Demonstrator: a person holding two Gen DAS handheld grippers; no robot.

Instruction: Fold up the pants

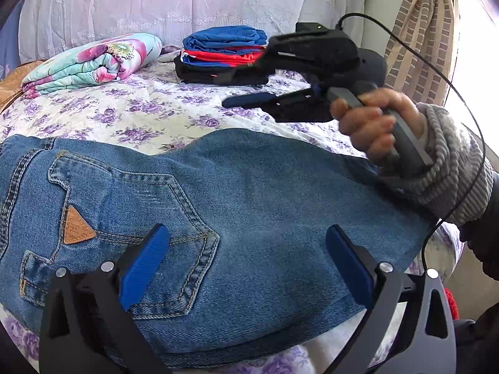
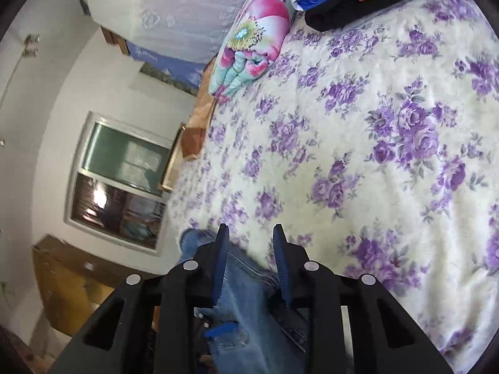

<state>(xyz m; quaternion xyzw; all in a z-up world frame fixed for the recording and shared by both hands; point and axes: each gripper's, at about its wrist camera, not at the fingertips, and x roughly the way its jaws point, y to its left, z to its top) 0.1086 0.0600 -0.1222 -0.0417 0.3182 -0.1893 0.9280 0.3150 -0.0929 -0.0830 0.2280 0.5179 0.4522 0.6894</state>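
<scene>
A bed covered by a cream quilted bedspread printed with purple roses fills both views, with a pale lace-draped headboard behind it and a brick-patterned curtain at the upper right of the left wrist view. The folded blue denim jeans, back pocket and tan leather triangle patch facing up, lie across the lower half of that view at the near edge of the bed. The left gripper hovers above the denim, its blue-padded fingers spread wide and holding nothing. At the right of that view, a hand in a grey knit sleeve holds the right gripper above the bedspread, beyond the jeans; in its own view its fingers stand narrowly apart with nothing pinched between their tips, and a strip of denim shows below them. At the upper middle sits a stack of folded blue, red and black clothes, and left of it a rolled floral quilt in pink and turquoise.
</scene>
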